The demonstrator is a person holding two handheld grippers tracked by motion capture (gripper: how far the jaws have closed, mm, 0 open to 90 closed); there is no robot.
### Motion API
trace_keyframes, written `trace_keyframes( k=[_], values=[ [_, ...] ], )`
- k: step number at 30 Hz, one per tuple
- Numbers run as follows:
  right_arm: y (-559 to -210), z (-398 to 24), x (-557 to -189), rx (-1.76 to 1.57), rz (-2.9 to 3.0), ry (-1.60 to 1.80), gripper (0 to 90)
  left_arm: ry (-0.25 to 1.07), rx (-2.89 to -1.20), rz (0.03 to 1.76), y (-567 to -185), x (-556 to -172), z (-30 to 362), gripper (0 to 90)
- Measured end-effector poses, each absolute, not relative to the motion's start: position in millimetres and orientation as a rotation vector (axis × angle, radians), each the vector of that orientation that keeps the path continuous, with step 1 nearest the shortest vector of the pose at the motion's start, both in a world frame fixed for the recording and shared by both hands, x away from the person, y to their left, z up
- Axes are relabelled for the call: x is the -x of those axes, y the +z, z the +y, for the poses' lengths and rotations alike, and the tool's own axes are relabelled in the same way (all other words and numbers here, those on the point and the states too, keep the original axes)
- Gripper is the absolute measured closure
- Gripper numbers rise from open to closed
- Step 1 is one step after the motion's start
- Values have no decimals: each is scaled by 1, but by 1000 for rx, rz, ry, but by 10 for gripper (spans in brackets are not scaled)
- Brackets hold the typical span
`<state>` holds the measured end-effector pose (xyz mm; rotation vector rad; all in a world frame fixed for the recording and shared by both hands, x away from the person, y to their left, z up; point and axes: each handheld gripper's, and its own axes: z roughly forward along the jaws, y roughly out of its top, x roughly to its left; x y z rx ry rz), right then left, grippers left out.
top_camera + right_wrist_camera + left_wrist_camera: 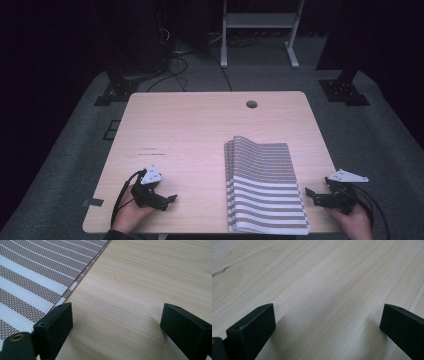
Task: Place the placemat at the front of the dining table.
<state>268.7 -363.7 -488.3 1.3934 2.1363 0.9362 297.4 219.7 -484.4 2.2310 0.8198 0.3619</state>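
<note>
Pale wood grain was seen across the bench (190,130), on which a striped brown-and-white mat (262,185) was laid flat, folded in layers. The mat was found just to the left of the right gripper (312,194), near its left finger (53,325) but not between the fingers, which were spread wide with bare bench between them. The left gripper (172,198) was held well apart from the mat, its fingers (252,327) likewise spread over bare wood.
</note>
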Motion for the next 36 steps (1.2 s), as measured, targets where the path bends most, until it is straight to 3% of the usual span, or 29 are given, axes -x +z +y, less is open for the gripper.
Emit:
trace_keyframes(
  k=[36],
  values=[
    [-488,-363,-267,-1385,2142,937,96,296,-2215,815,-474,-303,205,0]
  ],
)
